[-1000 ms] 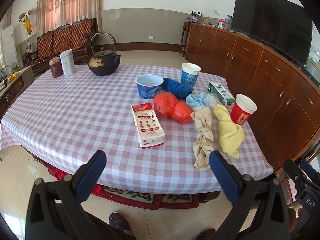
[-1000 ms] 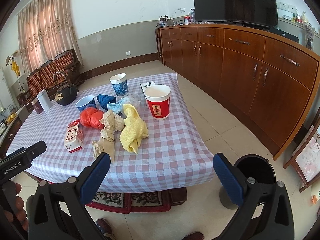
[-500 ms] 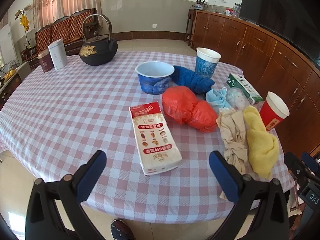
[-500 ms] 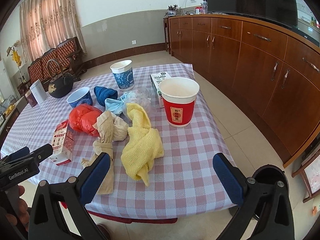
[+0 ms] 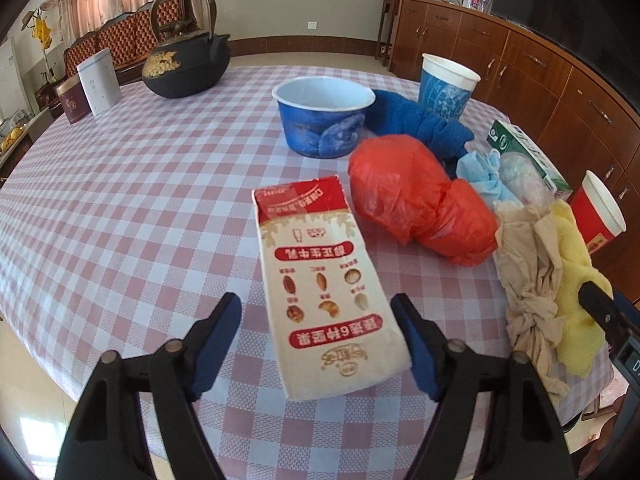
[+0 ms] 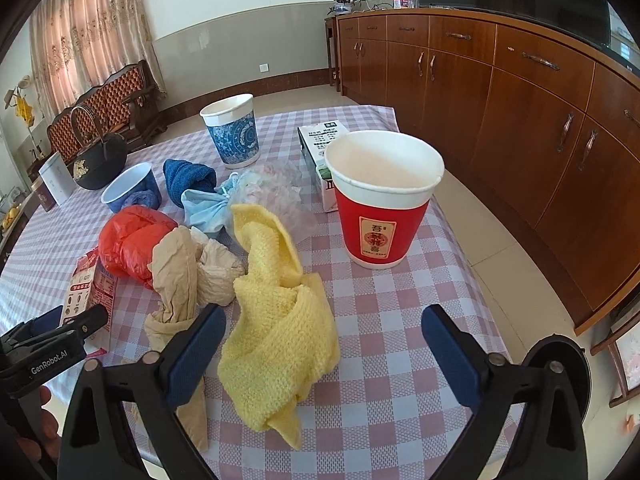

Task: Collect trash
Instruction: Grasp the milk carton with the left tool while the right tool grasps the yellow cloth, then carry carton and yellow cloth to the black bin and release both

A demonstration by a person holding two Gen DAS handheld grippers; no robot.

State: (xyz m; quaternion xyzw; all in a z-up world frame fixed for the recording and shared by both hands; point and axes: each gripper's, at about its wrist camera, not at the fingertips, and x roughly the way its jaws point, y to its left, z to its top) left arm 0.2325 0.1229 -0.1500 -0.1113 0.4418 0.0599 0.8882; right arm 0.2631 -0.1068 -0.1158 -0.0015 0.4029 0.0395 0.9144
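Your left gripper [image 5: 318, 338] tilts steeply down over the red-and-white milk carton [image 5: 324, 280] lying flat on the checked tablecloth [image 5: 120, 200]; its jaws have just been closing, straddling the carton's near end without touching. Your right gripper [image 6: 322, 340], also narrowing, stands apart over the yellow cloth [image 6: 276, 312], gripping nothing.
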